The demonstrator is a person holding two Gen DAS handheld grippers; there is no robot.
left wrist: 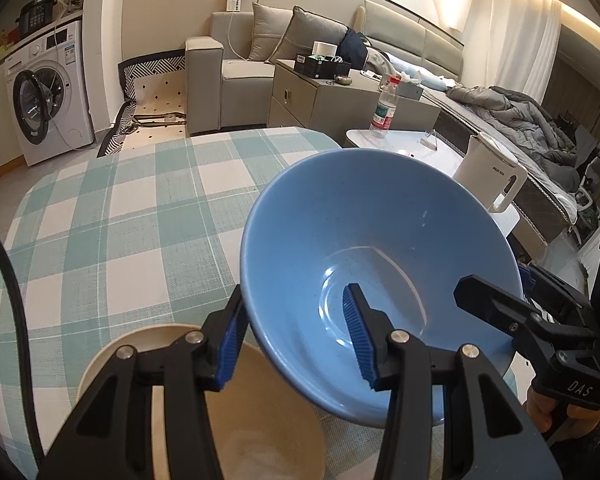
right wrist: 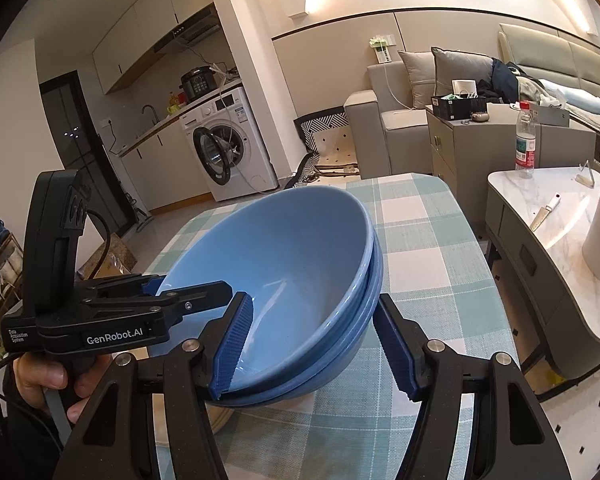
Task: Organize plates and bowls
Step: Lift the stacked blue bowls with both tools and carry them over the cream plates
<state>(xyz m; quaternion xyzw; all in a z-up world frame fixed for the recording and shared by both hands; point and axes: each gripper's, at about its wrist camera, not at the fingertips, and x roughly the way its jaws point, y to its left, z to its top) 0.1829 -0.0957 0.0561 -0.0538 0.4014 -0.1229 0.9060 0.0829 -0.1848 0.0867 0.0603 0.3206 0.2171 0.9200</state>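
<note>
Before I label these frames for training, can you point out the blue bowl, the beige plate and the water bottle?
blue bowl [left wrist: 380, 240]: left wrist view, inner wall.
beige plate [left wrist: 260, 420]: left wrist view, inner surface.
water bottle [right wrist: 526, 146]: right wrist view, label.
</note>
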